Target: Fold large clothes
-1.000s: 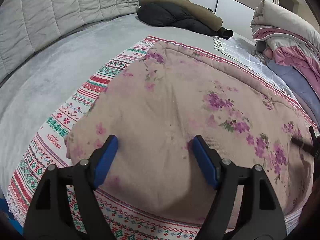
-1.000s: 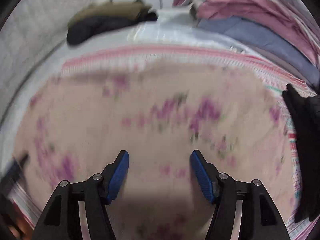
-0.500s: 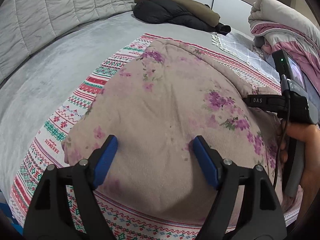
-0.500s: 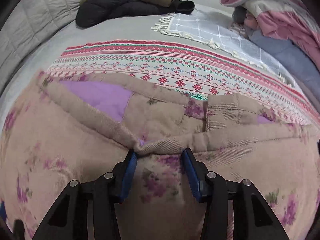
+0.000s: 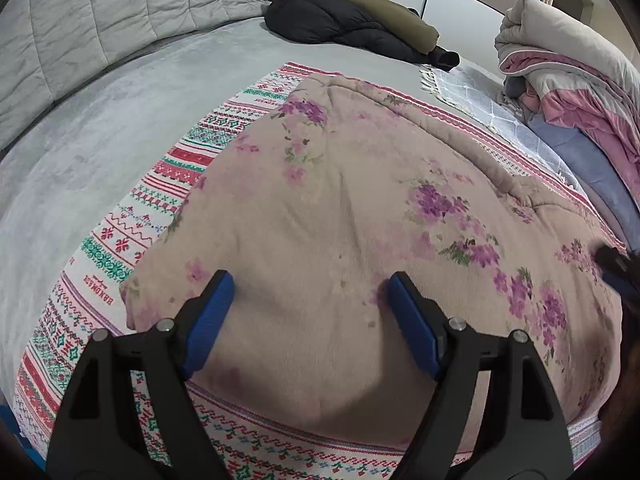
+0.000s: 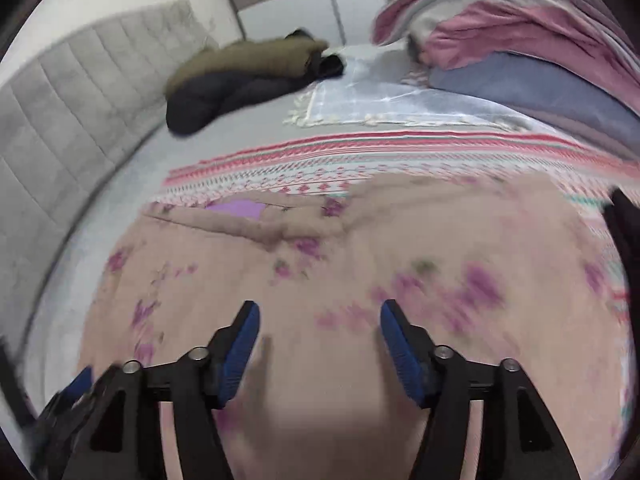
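Observation:
A large beige padded garment with purple flowers (image 5: 360, 208) lies spread on a red-and-white patterned blanket (image 5: 132, 232) on the bed. My left gripper (image 5: 308, 284) is open and empty, hovering over the garment's near left part. My right gripper (image 6: 320, 312) is open and empty above the garment (image 6: 360, 272); this view is motion-blurred. The garment's far edge shows a folded collar area with lilac lining (image 6: 236, 210). The right gripper's tip shows at the right edge of the left wrist view (image 5: 618, 268).
A black and olive jacket (image 5: 352, 20) lies at the far side of the grey bed (image 5: 100, 120). A pile of pink and grey bedding (image 5: 572, 68) is at the right. A grey padded headboard (image 5: 100, 12) runs along the left. A fringed pale cloth (image 6: 380, 104) lies beyond the blanket.
Half a second ago my right gripper was closing on the garment's collar edge; now it is open, pulled back and moving. The left gripper has barely moved.

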{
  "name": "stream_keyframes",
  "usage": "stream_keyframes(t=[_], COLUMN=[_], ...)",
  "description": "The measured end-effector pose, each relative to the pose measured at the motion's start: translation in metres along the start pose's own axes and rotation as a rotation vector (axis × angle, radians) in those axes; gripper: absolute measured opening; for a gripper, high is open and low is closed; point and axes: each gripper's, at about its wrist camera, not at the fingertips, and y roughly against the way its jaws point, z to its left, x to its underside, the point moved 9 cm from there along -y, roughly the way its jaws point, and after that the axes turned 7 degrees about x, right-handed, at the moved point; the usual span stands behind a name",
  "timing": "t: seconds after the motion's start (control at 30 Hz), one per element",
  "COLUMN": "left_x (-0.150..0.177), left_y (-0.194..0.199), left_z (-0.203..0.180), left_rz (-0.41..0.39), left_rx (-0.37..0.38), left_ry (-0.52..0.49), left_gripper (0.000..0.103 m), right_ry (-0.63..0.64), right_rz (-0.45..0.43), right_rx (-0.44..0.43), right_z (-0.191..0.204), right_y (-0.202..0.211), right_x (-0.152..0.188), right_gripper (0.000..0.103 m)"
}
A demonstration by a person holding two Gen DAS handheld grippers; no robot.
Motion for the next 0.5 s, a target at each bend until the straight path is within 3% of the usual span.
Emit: stream_keyframes(t=[0.27,0.37,0.5], left_x=[0.000,-0.001,-0.003], left_y=[0.005,0.012,0.028], left_z=[0.000,-0.001,-0.013], left_rz=[-0.014,-0.027,-0.064], left_rx=[-0.003,0.008,0.066], left_ry=[0.002,0.005,0.000], left_gripper=[0.080,0.080,0.080], right_ry=[-0.270,-0.448,-0.542], right_rz=[-0.006,0.015,0.032], right_rx=[0.057,0.027,0.046], right_z=[-0.127,-0.167,-0.201], right_y=[0.067,0.065,0.062], right_x=[0.073,0.101,0.112], right_gripper=[0.070,0.071,0.071])
